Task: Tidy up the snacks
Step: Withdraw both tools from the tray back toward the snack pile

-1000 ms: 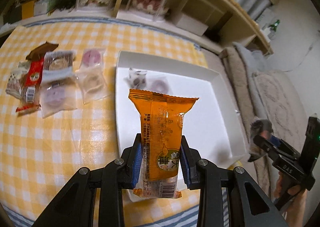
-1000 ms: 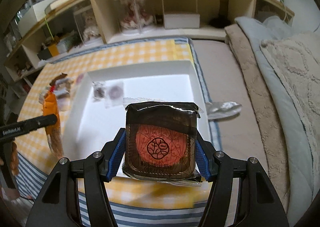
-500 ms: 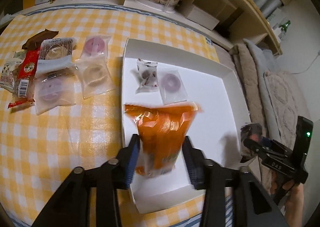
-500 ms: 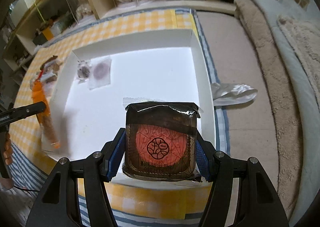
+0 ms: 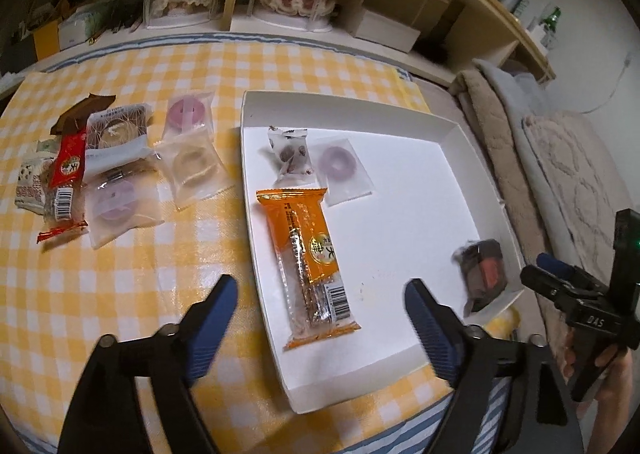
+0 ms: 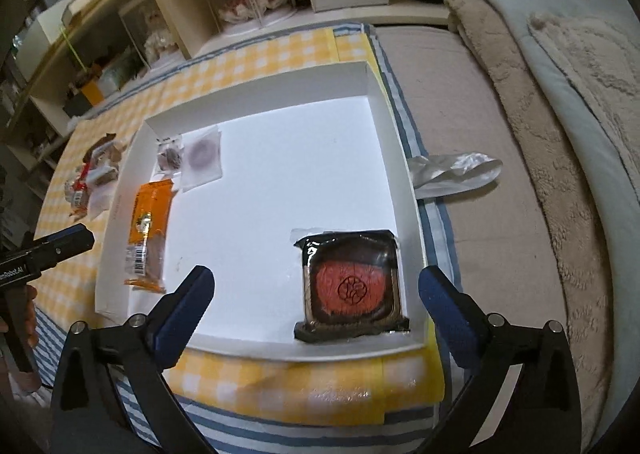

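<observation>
orange snack bar (image 5: pixel 310 262) flat in white tray (image 5: pixel 452 129) | dark mooncake pack (image 6: pixel 352 286) flat, tray corner

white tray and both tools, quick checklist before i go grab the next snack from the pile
1. Left tool open with nothing between its fingers, its jaws just opened: ok.
2. Right tool open and clear of the dark red-centred pack, its jaws just opened: ok.
3. Orange packet lying flat inside the white tray: ok.
4. Dark pack fully inside the tray, at its near right corner: ok.
5. Free floor left in the tray: ok.
6. Snacks still waiting on the checked cloth, such as the red packet: ok; which are stacked, cannot tell.
</observation>
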